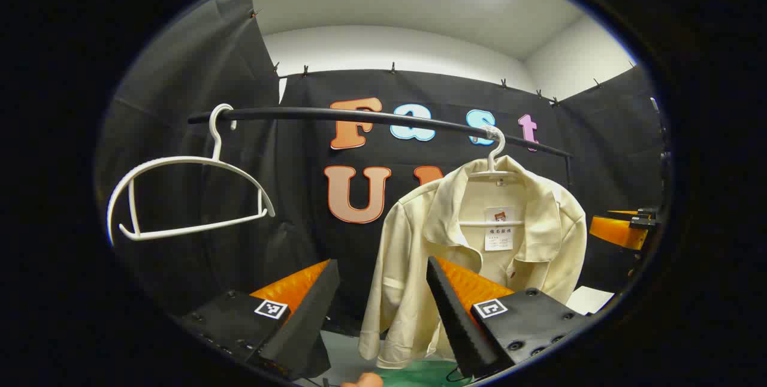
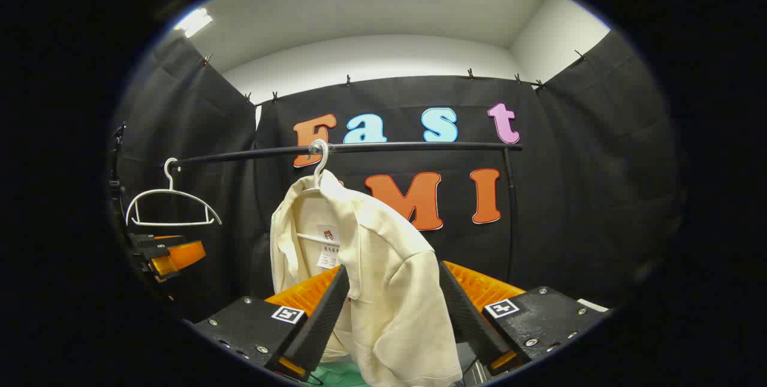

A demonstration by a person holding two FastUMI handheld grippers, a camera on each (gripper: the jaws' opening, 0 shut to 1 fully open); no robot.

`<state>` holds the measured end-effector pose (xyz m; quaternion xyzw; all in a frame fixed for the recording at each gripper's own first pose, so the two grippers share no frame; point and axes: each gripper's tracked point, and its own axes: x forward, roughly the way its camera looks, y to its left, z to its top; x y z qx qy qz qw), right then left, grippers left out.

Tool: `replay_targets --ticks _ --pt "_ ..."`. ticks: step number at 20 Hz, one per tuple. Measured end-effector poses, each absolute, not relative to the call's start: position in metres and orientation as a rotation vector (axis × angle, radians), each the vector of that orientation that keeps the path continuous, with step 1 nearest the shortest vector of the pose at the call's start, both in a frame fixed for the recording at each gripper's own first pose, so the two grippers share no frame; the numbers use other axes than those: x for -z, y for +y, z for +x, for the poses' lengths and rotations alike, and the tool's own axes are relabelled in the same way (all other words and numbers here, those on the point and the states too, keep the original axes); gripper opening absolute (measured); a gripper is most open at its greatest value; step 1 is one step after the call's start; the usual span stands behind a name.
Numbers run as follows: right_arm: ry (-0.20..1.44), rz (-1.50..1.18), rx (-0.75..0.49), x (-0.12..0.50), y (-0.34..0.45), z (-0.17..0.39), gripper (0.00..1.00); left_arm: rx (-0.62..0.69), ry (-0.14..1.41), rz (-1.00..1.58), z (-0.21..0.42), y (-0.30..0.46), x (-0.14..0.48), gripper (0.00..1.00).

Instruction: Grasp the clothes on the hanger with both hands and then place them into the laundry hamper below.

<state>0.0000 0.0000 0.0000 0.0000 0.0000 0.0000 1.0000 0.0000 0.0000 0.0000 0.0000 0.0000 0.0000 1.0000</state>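
Left gripper view showed the left gripper (image 1: 383,291) with its two fingers spread wide and nothing between them, the shirt's sleeve hanging farther off behind the gap. Right gripper view showed the right gripper (image 2: 392,300) equally wide open, its fingers standing on either side of the shirt's shoulder and sleeve; whether they touched the cloth could not be told. One shirt (image 1: 479,243) hung from the rail (image 1: 383,116), on one of two white hangers: the shirt's hanger (image 1: 495,150) sat toward one end of the rail, the empty hanger (image 1: 189,195) toward the other end, well apart from it. The shirt was cream, short-sleeved and collared, open at the neck with a white tag inside, and it drooped below the rail in loose folds. Below the shirt's hem a green surface (image 1: 419,373) showed, too little of it to tell what it was. Beside the empty hanger in the right gripper view the other gripper hung near the rail's end.
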Motion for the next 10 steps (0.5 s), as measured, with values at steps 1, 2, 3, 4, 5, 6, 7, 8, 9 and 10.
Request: replay_targets --ticks 1,2,3,4,5,6,7,8,9,10 --pt "0.002 -0.004 -0.001 0.001 0.0 0.0 0.93 -0.004 -0.002 0.001 0.001 0.001 0.0 0.96" --pt "0.005 -0.006 -0.002 0.001 0.002 0.002 0.93 -0.008 -0.006 0.0 0.0 0.003 -0.001 0.97" --pt "0.008 -0.007 -0.003 0.002 0.002 0.002 0.94 -0.01 -0.01 -0.001 -0.001 0.004 -0.002 0.97" --pt "0.01 -0.011 -0.003 0.003 0.002 0.001 0.94 -0.012 -0.013 -0.001 -0.003 0.004 -0.003 0.97" --pt "0.012 -0.017 -0.003 0.004 0.002 0.003 0.94 -0.012 -0.015 -0.001 -0.005 0.004 -0.004 0.96" --pt "0.014 -0.021 -0.001 0.005 0.001 0.003 0.94 -0.014 -0.015 0.0 -0.006 0.004 -0.005 0.96" --pt "0.017 -0.023 -0.001 0.005 0.001 0.002 0.94 -0.015 -0.015 0.004 -0.008 0.005 -0.005 0.96" --pt "0.018 -0.024 -0.004 0.004 0.003 0.0 0.94 -0.017 -0.02 0.008 -0.009 0.005 -0.008 0.96" --pt "0.019 -0.024 -0.005 0.005 0.004 -0.001 0.93 -0.02 -0.026 0.014 -0.01 0.007 -0.01 0.96" --pt "0.016 -0.025 -0.006 0.004 0.004 -0.001 0.93 -0.02 -0.031 0.018 -0.011 0.007 -0.011 0.96"
